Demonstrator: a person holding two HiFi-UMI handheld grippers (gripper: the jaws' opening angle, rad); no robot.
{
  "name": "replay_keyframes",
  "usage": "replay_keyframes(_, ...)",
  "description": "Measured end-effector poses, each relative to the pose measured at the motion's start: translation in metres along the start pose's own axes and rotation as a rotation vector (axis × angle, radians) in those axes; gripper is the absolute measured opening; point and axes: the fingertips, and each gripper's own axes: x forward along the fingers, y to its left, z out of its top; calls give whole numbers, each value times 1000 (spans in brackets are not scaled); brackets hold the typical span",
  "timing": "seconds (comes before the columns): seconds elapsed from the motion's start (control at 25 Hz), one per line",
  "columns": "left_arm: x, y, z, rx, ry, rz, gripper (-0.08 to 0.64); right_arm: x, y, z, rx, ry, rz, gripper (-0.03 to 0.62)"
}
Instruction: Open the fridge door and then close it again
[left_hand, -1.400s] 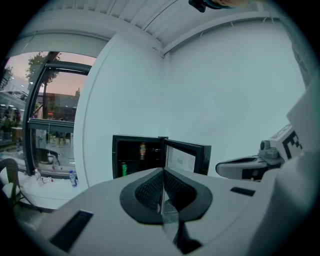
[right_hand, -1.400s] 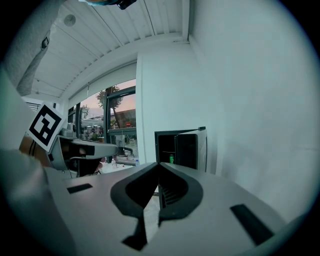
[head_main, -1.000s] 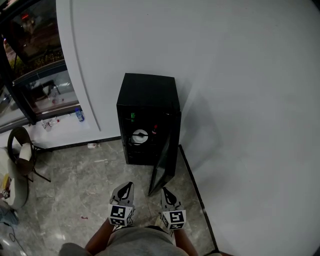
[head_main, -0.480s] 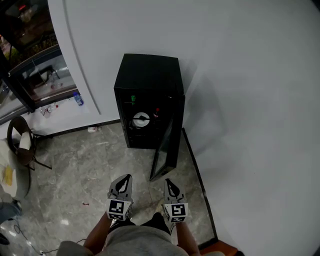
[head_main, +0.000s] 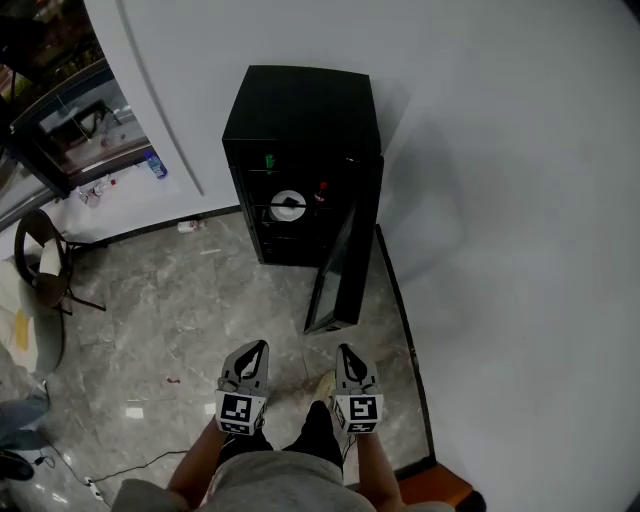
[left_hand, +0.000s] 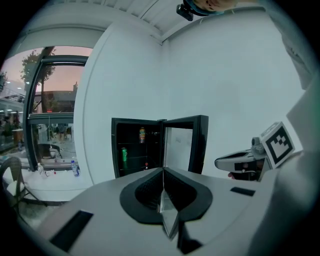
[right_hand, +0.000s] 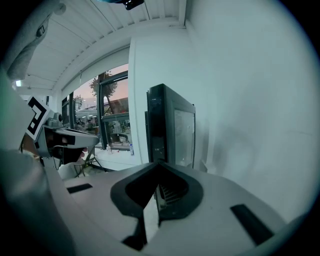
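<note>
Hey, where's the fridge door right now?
In the head view the fridge door stands open on the right side of the black fridge, beside the white wall and ahead of the right tool.

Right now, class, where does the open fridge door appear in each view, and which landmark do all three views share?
Head view: fridge door at upper centre, swung out toward the person.
Left gripper view: centre, standing open above the jaws.
Right gripper view: centre, seen nearly edge-on.
Shared landmark: the white wall to the right of the door.
</note>
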Motion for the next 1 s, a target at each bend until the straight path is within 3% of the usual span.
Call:
replay_keyframes(0.28, 8, -3, -24, -13, 34, 5, 8, 13, -4, -22, -9, 23, 17, 25)
replay_keyframes(0.68, 9, -1, -28, -16, 51, 6, 8, 32, -14, -36, 35, 42, 2, 31)
replay_keyframes(0.76, 10, -1, -29, -20, 55, 8, 8, 37, -15, -39, 55, 48, 25, 171)
replay_keyframes(1.0, 15, 3, -28, -29, 59, 10, 8, 47, -17, -41, 44, 64, 33, 187)
